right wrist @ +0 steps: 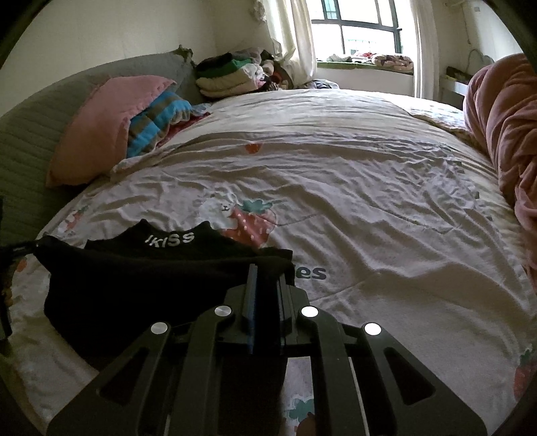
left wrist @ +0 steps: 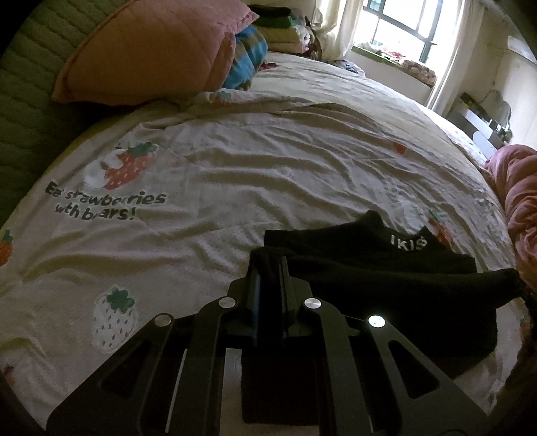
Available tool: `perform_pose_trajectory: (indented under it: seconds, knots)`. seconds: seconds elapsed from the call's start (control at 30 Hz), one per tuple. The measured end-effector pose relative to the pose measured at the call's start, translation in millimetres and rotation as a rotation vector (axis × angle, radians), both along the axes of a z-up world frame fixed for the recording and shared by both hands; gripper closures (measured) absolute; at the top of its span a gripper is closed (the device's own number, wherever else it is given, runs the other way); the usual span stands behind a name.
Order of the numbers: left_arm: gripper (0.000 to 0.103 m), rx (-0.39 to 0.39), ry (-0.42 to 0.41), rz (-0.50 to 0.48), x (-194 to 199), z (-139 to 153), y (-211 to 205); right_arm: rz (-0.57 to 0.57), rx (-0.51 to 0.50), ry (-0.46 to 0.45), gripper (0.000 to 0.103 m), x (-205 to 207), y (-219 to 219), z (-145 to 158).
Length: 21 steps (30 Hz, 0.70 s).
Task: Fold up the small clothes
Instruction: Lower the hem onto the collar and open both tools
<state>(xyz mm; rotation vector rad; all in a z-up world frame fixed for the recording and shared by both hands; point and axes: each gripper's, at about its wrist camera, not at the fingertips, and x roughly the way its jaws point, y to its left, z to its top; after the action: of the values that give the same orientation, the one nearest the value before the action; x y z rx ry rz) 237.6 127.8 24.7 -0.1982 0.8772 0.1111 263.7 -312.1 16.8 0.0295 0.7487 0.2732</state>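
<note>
A small black garment (left wrist: 376, 278) with white "iKISS" lettering lies on the strawberry-print bedspread (left wrist: 235, 174). My left gripper (left wrist: 270, 265) is shut on its left corner, lifting that edge slightly. In the right wrist view the same black garment (right wrist: 134, 285) lies left of centre, and my right gripper (right wrist: 268, 270) is shut on its right corner. The near layer is held stretched between the two grippers above the lettered layer.
A pink pillow (left wrist: 154, 50) and a blue striped cloth (left wrist: 245, 63) lie at the headboard. A pile of folded clothes (right wrist: 231, 75) sits at the bed's far corner. A pink blanket (right wrist: 503, 134) lies along the right edge. A window (right wrist: 362, 30) is beyond.
</note>
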Motion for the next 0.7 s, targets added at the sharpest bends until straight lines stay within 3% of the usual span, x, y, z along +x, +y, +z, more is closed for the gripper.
perform_pose_trajectory:
  seconds: [0.1,0.23,0.3,0.33,0.57,0.7]
  knots:
    - [0.099,0.006,0.009,0.001,4.8,-6.2,-0.2,-0.003,0.000,0.014,0.095,5.9,0.4,-6.4]
    - [0.088,0.051,0.016,0.036,8.4,-16.2,0.4,-0.011,-0.015,0.032,0.090,11.6,2.7,-15.3]
    - [0.088,0.041,0.009,0.052,6.3,-20.2,4.5,-0.039,-0.029,0.027,0.067,11.8,1.4,-16.7]
    - [0.087,0.034,0.004,0.056,3.6,-21.6,6.8,-0.046,-0.036,0.016,0.065,10.4,0.5,-16.0]
    - [0.082,0.060,-0.081,0.034,-25.1,-8.3,0.6,-0.022,-0.029,-0.059,0.067,-16.8,-4.6,-2.9]
    - [0.097,0.086,-0.061,-0.047,-40.1,-14.9,-19.7,0.091,-0.047,-0.021,0.084,-36.3,13.8,-9.6]
